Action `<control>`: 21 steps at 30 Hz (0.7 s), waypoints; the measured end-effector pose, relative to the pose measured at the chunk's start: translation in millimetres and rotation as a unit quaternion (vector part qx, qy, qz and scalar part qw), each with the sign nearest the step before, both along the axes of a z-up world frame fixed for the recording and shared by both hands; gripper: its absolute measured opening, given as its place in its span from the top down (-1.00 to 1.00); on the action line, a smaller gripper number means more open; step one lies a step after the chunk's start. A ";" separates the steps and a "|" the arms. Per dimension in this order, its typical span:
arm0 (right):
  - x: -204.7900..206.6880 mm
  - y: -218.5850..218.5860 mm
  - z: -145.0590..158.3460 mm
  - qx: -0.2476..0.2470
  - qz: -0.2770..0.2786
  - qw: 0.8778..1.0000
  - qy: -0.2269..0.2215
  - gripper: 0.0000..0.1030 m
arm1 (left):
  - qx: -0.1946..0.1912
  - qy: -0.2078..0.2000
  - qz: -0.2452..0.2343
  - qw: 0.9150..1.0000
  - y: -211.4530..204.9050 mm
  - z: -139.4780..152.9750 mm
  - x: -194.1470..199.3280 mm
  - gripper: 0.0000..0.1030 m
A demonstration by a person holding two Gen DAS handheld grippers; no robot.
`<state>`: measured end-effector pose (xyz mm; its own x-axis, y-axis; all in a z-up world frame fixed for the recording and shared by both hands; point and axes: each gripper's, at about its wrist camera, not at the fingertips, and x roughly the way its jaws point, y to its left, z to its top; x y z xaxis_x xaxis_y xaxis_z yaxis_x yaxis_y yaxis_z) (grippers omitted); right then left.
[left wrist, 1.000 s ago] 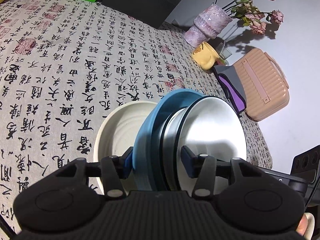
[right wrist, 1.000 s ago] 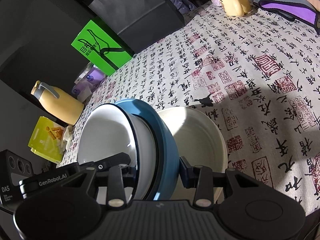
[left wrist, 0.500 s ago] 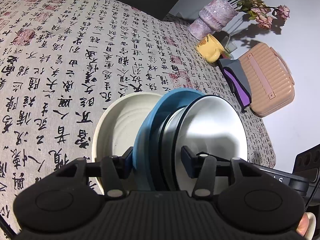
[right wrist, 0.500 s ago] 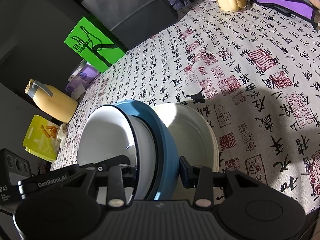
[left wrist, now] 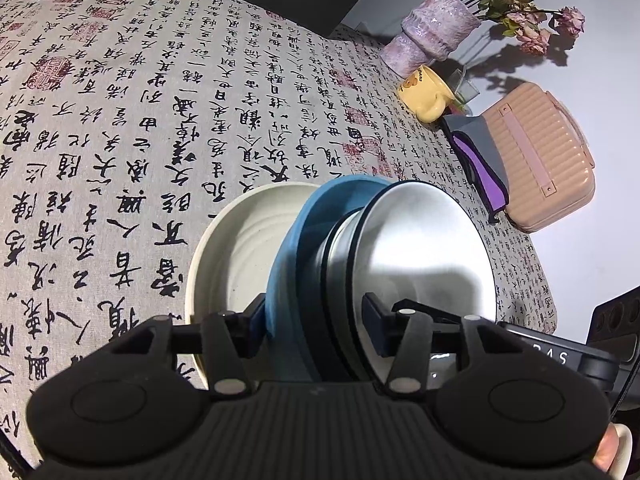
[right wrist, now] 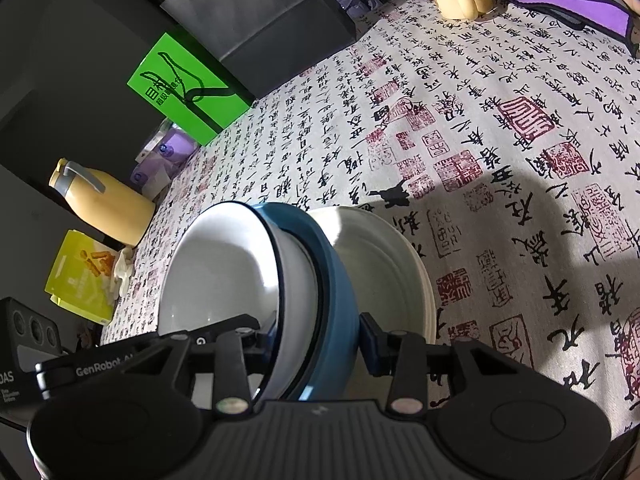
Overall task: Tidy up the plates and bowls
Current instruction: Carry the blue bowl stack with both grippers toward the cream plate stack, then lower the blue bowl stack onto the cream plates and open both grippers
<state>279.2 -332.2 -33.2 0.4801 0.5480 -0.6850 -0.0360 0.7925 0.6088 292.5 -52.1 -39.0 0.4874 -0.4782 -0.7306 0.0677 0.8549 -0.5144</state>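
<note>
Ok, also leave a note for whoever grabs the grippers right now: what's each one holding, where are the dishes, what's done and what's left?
Left gripper: fingers clamped across the blue bowl and the white bowl nested in it.
Right gripper: the same pair is between its fingers from the opposite side; its jaws are opening.
Dishes: the pair is tipped on edge at the cream dish, which lies on the tablecloth. Whether they touch is unclear.
Done: white bowl nested in blue.
Left: probably lower the pair flat into the cream dish, then release.
</note>
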 end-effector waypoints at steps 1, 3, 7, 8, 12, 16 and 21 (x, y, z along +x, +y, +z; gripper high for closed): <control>-0.1 -0.1 -0.1 0.000 0.000 1.000 -0.001 0.21 | 0.000 0.000 0.000 1.000 -0.2 0.0 -0.2 0.01; -0.6 0.4 -0.3 0.001 0.001 1.000 -0.004 0.20 | 0.001 -0.001 0.000 1.000 -0.6 0.1 -0.8 -0.02; -1.3 -0.4 0.3 0.006 0.001 1.000 -0.008 0.14 | 0.003 -0.011 0.002 1.000 0.2 3.5 -3.4 -0.08; -1.4 -0.6 0.2 0.007 0.001 1.000 -0.009 0.14 | 0.004 -0.014 0.001 1.000 0.0 4.5 -4.0 -0.11; -3.0 -0.6 1.1 0.008 0.002 1.000 -0.014 0.11 | 0.006 -0.020 0.001 1.000 -0.5 6.9 -6.8 -0.21; -5.9 -2.4 4.3 0.004 0.001 1.000 -0.026 0.08 | 0.012 -0.032 0.005 0.999 0.9 11.4 -11.1 -0.39; -11.0 -9.5 7.6 0.012 -0.010 0.999 -0.038 -0.22 | 0.014 -0.044 0.005 0.999 2.8 13.8 -18.4 -0.61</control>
<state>268.1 -341.7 -25.6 0.5411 0.5533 -0.6333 -0.0663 0.7788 0.6237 274.0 -49.3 -25.2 0.5557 -0.4527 -0.6973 0.1030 0.8698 -0.4826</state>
